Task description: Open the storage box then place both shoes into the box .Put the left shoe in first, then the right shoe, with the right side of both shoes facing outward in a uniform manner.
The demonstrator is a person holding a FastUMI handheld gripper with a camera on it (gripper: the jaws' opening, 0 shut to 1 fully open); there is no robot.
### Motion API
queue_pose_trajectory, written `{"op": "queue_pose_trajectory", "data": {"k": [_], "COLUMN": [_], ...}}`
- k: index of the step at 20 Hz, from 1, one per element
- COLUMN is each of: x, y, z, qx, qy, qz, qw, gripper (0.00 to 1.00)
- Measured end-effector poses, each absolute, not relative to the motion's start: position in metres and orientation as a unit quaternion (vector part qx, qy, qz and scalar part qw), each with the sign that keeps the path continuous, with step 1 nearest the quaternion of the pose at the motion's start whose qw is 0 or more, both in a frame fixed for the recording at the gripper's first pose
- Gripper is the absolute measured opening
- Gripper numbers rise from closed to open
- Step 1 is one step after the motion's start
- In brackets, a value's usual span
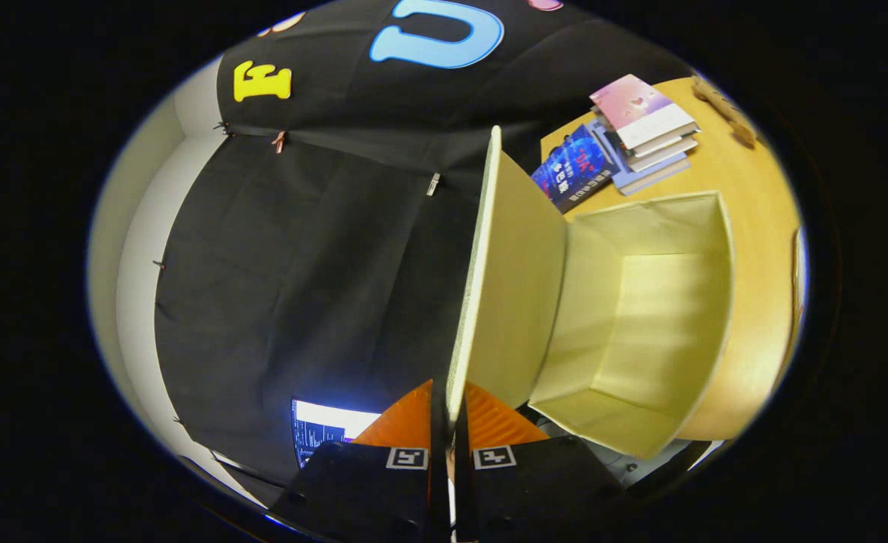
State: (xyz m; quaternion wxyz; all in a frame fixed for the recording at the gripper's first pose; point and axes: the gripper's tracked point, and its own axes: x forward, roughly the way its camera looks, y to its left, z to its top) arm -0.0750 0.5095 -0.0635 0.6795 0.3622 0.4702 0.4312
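The storage box (640, 317) is pale cream and stands open on a wooden table (753, 196); its inside is bare. Its lid (512, 286) is swung up and away from the box mouth, hinged along one side. My gripper (448, 411) is shut on the lid's free edge, with one finger pressed on each face of the thin panel. The whole view is rolled sideways, so the table runs up the side beyond the box.
A stack of books (644, 132) and a dark blue book (576, 166) lie on the table beyond the box. A small wooden piece (727, 109) sits near the table's far edge. A lit screen (331, 430) glows low beside the fingers, against the black cloth wall.
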Motion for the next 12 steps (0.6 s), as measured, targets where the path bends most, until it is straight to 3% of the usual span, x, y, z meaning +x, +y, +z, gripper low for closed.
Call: {"op": "queue_pose_trajectory", "data": {"k": [12], "x": [-0.072], "y": [0.67], "z": [-0.103], "qx": [0.311], "qy": [0.496], "qz": [0.426], "qw": [0.69], "gripper": [0.07]}}
